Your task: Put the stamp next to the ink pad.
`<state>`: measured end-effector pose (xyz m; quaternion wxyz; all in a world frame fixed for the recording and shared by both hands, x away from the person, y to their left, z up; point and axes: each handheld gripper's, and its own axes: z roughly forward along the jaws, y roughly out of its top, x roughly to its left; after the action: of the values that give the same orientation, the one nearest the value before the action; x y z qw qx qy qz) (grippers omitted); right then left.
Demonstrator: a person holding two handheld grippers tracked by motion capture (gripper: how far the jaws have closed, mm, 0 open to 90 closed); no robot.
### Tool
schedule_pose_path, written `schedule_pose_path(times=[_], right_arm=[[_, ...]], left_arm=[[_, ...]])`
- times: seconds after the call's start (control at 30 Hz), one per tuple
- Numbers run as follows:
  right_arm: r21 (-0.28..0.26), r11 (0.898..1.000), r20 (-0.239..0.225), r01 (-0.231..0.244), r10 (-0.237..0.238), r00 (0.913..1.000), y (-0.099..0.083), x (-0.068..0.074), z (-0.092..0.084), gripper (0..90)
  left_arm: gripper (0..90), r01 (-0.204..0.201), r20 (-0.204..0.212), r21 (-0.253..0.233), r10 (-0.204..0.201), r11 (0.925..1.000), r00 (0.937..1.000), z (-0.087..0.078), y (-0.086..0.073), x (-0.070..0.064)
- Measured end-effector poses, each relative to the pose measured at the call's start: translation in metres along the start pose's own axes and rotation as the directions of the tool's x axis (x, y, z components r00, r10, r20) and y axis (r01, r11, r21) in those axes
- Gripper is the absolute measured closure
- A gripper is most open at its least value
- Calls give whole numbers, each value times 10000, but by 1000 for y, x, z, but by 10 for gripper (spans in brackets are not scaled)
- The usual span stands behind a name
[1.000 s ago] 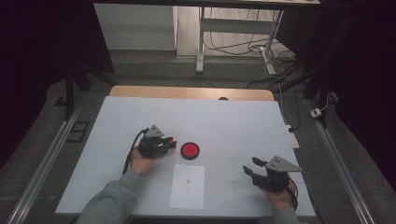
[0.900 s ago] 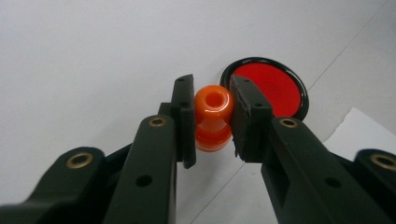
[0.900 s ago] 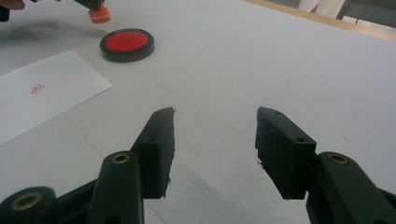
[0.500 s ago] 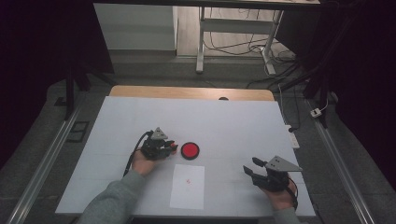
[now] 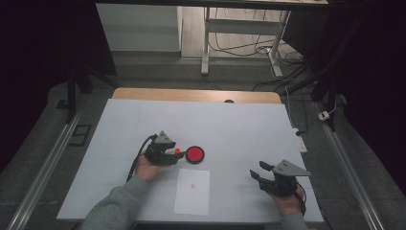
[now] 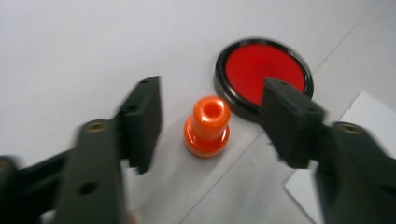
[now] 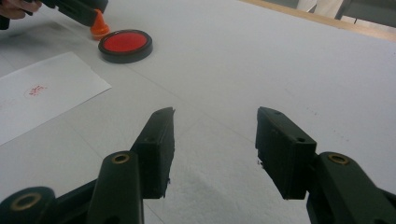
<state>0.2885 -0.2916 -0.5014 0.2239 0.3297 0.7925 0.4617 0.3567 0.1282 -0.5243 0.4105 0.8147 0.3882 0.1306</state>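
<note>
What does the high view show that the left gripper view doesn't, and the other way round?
High view: the whole white table, the right gripper open above it, and a small red mark on the paper.

Left gripper view: up close, the hole in the top of the orange stamp. It stands upright between the jaws of the left gripper, which have just been opening and do not touch it.

Shared: the stamp, the round red ink pad beside it, and the paper.
</note>
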Motion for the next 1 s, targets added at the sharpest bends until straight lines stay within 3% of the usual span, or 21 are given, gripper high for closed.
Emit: schedule_pose_path(times=[0.13, 0.33, 0.73, 0.83, 1.0], right_arm=[[-15, 10000, 6, -17, 17, 10000, 0, -1, -1, 464], [-59, 10000, -16, -29, 29, 10000, 1, -2, -1, 462], [-121, 9999, -207, -1, -1, 9998, 1, -6, -2, 458], [-179, 9998, -269, -22, 17, 9996, 0, -7, -2, 457], [-96, 10000, -286, 20, -22, 9996, -1, -9, -3, 456]], left_arm=[[270, 168, -39, -351, -169, 9992, 9998, -8, 2, 0], [269, 144, 209, -629, -131, 9979, 9997, -22, 2, -2], [283, -367, 819, -789, 431, 9962, 9957, -54, -6, -18], [285, -629, 729, -745, 684, 9952, 9950, -63, -12, -21], [288, -668, 597, -795, 716, 9946, 9956, -76, -25, -21]])
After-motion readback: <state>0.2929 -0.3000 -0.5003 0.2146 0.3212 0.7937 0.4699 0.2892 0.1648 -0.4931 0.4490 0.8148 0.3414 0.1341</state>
